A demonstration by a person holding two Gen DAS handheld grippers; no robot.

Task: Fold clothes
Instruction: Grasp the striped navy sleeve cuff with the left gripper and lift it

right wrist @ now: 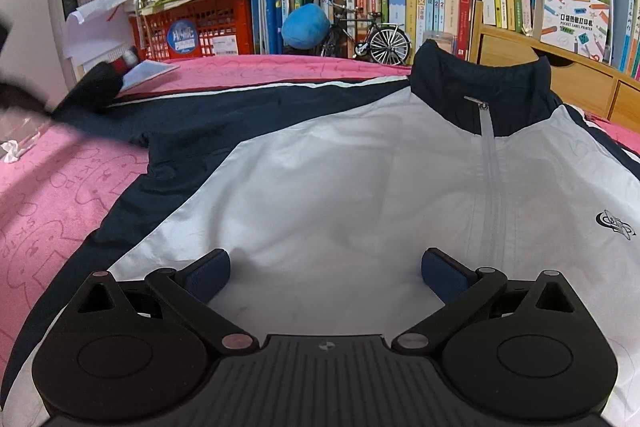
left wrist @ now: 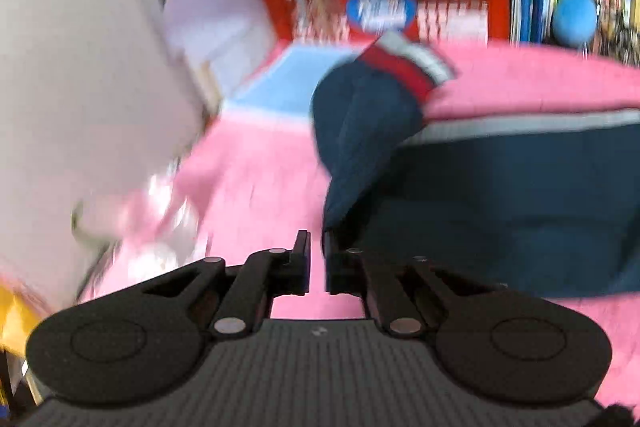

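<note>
Still unfolded: jacket (right wrist: 320, 167) front-up on pink cover (right wrist: 48, 195); left gripper (left wrist: 317, 247) nearly pressed together beside sleeve (left wrist: 360, 131), pinch unclear; right gripper (right wrist: 325, 263) spread above chest.

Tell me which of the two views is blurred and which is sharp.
Left wrist view: heavily motion-blurred, the navy sleeve and red crate smeared. Right wrist view: sharp, the jacket zipper and book spines crisp, except a blurred dark streak at the left edge; fisheye bends the shelves.

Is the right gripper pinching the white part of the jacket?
Apart. In the right wrist view the right gripper has its jaws spread wide, and the white front of the jacket shows unpinched between them. Whether the fingers rest on the cloth is unclear.
</note>
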